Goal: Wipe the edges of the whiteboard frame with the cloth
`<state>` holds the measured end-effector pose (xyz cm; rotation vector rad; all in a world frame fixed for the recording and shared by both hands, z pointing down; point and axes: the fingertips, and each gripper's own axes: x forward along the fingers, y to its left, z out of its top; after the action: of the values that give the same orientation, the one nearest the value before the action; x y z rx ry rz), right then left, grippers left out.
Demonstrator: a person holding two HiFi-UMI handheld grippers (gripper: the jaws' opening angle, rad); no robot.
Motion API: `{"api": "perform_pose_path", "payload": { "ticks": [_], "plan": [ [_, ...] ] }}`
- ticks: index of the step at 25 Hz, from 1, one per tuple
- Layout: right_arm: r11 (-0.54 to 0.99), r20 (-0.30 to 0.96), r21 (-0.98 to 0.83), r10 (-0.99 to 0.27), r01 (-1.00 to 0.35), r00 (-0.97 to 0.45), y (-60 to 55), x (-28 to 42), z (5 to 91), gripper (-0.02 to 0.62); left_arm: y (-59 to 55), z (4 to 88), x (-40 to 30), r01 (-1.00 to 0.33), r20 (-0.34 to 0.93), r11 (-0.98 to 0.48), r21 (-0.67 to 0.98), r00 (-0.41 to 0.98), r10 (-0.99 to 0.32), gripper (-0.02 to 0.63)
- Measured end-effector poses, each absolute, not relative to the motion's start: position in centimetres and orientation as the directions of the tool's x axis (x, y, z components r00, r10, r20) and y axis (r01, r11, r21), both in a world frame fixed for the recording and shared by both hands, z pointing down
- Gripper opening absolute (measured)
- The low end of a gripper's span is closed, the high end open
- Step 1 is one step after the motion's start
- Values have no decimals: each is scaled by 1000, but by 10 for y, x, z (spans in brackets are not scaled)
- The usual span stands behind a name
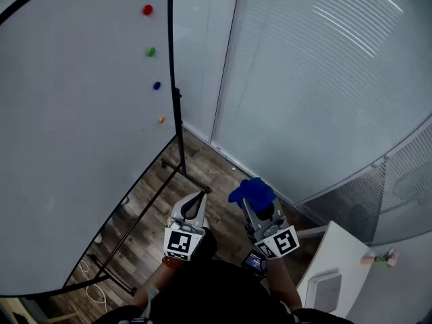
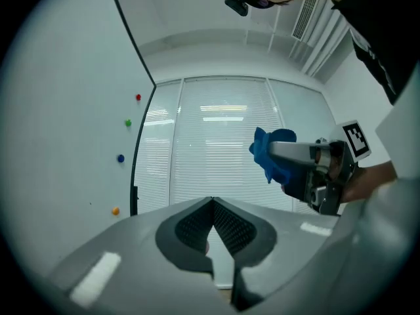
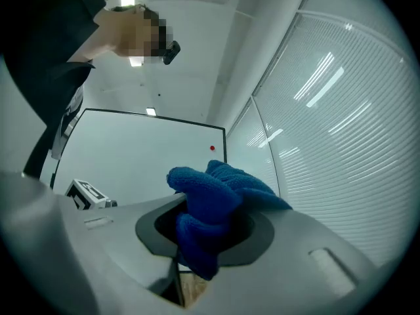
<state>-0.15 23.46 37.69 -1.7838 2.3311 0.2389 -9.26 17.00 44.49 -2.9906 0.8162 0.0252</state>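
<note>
The right tool (image 1: 260, 211) is pinching the cloth (image 1: 251, 192), and the cloth is hanging in the air, well apart from the whiteboard (image 1: 74, 113) and not touching its frame (image 1: 171, 79). The left tool (image 1: 197, 201) is sitting just beside it with its jaws pressed together on nothing.

So, what could go wrong? The cloth is being gripped as a wad, with loose folds spilling over the jaws. Dragging it hard along that thin dark frame could be pulling it out of the pinch. If too little cloth is leading, the bare jaw tips may be scraping the frame instead of wiping it. The board is standing on a slim stand (image 1: 145, 214) on the floor (image 1: 202, 174), so a firm sideways push may be shifting or rocking it, and the left tool is not bracing anything. The four magnets (image 1: 150, 51) are sitting near the right edge, so a wide swipe risks knocking one off.

Now the cloth itself: it is showing deep blue, thick and fuzzy like microfibre, and bunched into soft lobes. It looks dry, though that is only a guess.
</note>
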Motion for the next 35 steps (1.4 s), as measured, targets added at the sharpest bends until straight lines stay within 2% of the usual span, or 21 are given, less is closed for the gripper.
{"api": "perform_pose_path", "payload": {
  "ticks": [5, 9, 13, 17, 22, 29, 35],
  "plan": [
    [373, -271, 41, -889, -927, -369, 73, 51, 338, 124, 35, 430, -45, -560, -69, -828, -26, 827, -558, 0],
    [489, -363, 57, -802, -871, -474, -17, 69, 292, 126, -35, 424, -28, -613, -71, -789, -39, 790, -609, 0],
    [611, -452, 58, -689, -789, -567, -79, 75, 235, 129, -63, 420, -34, -680, -58, -731, -48, 733, -678, 0],
    [717, -524, 120, -542, -687, -657, -149, 67, 164, 130, -92, 417, -56, -788, -25, -614, -49, 615, -788, 0],
    [778, -567, 221, -388, -588, -727, -209, 49, 99, 138, -113, 416, -64, -877, -29, -477, -52, 479, -877, 0],
    [841, -586, 203, -305, -501, -751, -289, 28, 26, 146, -133, 396, -44, -921, -46, -385, -58, 387, -921, 0],
    [910, -586, 189, -197, -369, -786, -307, 20, 19, 153, -144, 417, -24, -936, -35, -347, -61, 349, -936, 0]
  ]
}}
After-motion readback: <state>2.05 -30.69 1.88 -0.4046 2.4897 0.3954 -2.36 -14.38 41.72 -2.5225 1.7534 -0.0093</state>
